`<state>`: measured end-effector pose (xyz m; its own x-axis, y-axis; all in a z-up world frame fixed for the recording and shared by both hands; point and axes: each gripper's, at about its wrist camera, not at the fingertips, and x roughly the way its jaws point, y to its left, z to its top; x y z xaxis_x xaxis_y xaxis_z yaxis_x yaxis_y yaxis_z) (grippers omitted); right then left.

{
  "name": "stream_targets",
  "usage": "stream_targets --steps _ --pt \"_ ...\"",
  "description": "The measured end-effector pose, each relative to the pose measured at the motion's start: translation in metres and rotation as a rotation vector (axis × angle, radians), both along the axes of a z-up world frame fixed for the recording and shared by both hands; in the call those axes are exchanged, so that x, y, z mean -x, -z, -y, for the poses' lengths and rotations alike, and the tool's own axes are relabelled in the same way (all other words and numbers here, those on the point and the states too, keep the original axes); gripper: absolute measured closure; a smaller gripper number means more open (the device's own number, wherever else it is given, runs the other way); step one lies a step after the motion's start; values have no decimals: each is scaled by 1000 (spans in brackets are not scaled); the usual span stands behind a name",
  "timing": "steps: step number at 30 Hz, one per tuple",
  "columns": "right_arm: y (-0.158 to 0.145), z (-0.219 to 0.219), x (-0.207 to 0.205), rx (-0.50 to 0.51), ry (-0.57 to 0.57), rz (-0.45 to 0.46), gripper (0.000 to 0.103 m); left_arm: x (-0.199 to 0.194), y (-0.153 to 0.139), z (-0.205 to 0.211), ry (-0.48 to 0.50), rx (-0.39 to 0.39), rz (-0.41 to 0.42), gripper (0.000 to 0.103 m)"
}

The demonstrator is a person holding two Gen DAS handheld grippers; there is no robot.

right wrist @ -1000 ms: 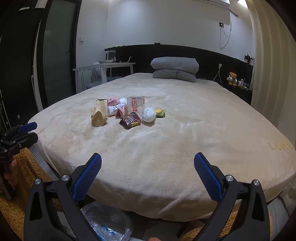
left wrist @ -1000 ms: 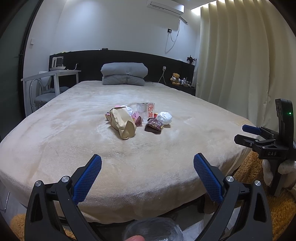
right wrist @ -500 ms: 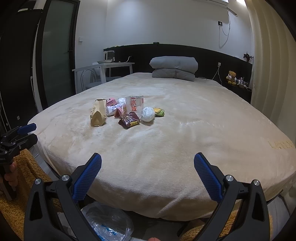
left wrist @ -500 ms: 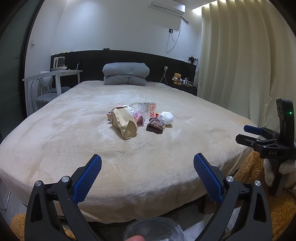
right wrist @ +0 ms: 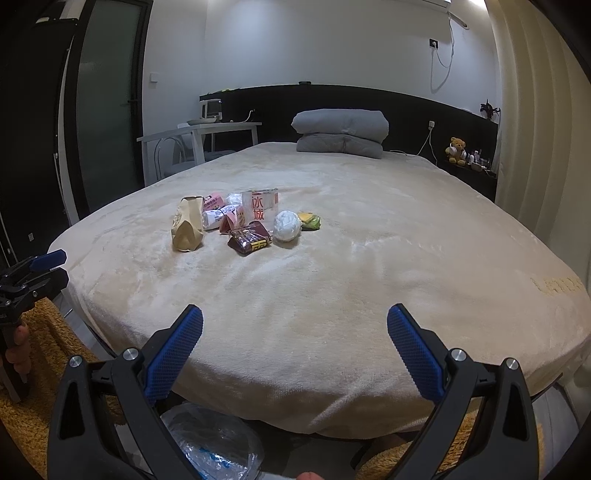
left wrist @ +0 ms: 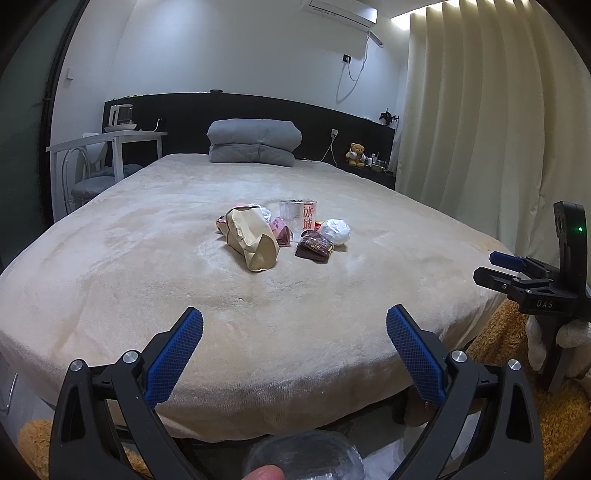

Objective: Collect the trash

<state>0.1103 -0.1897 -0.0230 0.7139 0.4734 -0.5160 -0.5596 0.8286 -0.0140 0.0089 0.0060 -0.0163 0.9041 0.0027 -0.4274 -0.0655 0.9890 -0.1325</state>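
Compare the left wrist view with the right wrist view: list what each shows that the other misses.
Left wrist only: the white wall air conditioner and the right gripper.
Right wrist only: the small yellow-green wrapper, the dark frosted-glass door and the left gripper.
Both: crumpled brown paper bag, dark maroon snack packet, white crumpled ball, folded grey quilt.

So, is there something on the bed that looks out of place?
Yes. A small heap of trash lies mid-bed: a crumpled paper bag, a clear cup, a white wad, a dark wrapper. Both tongs, left and right, are open and empty.
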Motion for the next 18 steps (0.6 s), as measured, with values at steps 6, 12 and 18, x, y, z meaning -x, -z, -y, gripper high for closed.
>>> stream_targets --steps 6,12,18 --pt "-2 1 1 1 2 7 4 1 1 -2 6 1 -9 6" --pt "-7 13 1 -50 7 15 4 5 -2 -13 -39 41 11 6" --pt "-11 12 -12 -82 -29 -30 4 -2 -6 -17 -41 88 3 6"
